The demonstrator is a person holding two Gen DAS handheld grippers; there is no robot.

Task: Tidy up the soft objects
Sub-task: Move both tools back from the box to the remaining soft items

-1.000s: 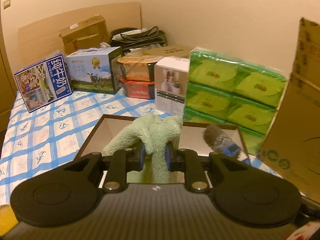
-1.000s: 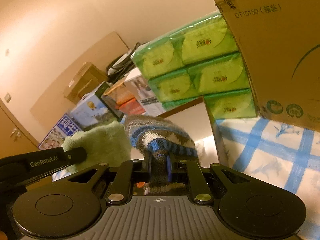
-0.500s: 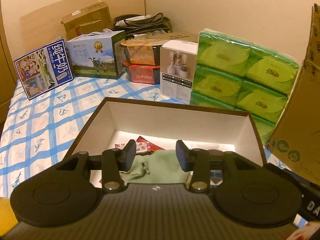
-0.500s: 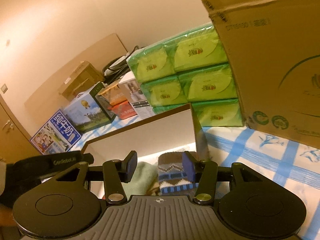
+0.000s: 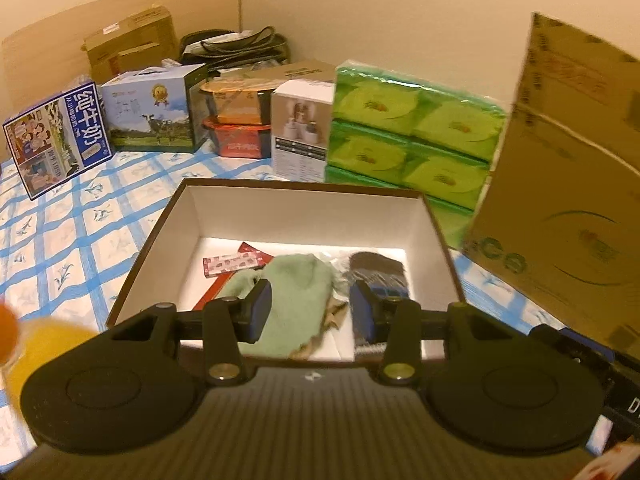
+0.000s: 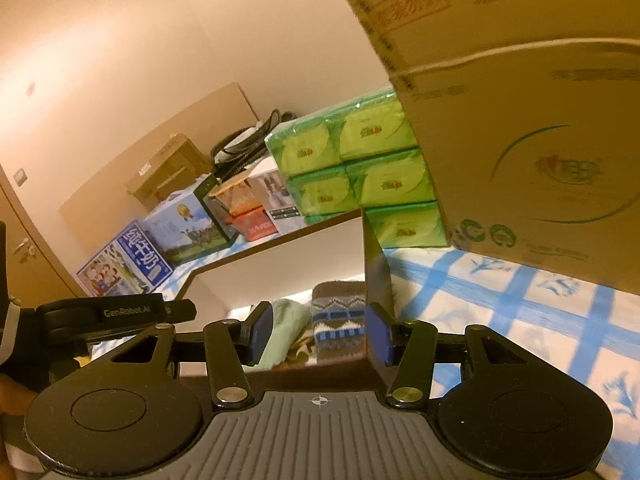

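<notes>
A fuzzy pale green sock and a brown-and-blue patterned knit sock lie side by side on the floor of the brown box with white inner walls. My left gripper is open above the box's near edge, nothing between its pads. In the right wrist view, my right gripper is open too, held back over the box's near right corner, with the green sock and the knit sock lying beyond it. The left gripper's body shows at the left there.
Red and pink packets lie in the box beside the socks. Green tissue packs, a white carton, food tubs and milk cartons line the far side of the blue-checked cloth. A large cardboard box stands close at the right.
Both grippers opened and let go of their socks, which now lie in the box. Both grippers then drew back and slightly up from the box.
</notes>
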